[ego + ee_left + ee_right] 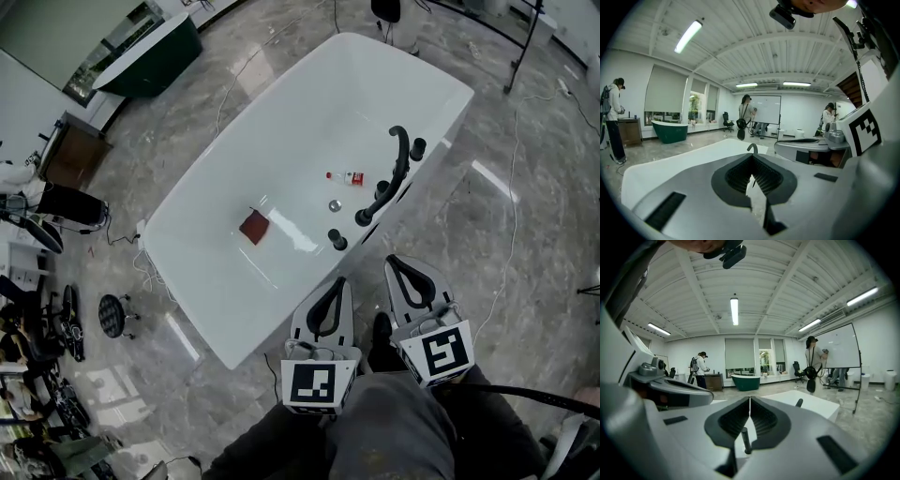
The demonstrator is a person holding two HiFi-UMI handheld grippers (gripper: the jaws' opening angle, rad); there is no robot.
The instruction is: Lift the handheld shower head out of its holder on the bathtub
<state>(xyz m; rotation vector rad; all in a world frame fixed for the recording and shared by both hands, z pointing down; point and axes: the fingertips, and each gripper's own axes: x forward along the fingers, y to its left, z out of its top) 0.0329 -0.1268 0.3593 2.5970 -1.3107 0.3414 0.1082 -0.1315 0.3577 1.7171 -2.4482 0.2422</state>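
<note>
You are holding both grippers low in front of you, side by side over the grey marble floor, just short of the white bathtub's (281, 112) near rim. The left gripper (338, 282) is pointing at the rim with its 2 jaws pressed together at the tips and nothing between them; its own view (751, 161) is showing the same closed tips. The right gripper (392, 262) is sitting just beside it, its jaws also meeting in 1 thin line (749, 401) and gripping nothing.

The handheld shower head (401, 155) is resting on the tub's right-hand rim as a long black curved piece, its lower end sitting in a black fitting (364, 217). Both grippers are staying well apart from it. 3 black knobs are standing along the same rim, 1 of them (337, 240) nearest your left gripper.

Inside the tub, a small bottle with a red label (352, 177) is lying near the round drain (335, 204), and a dark red square pad (253, 226) is lying further along the bottom. A green bathtub (746, 380) is showing across the room.
</note>
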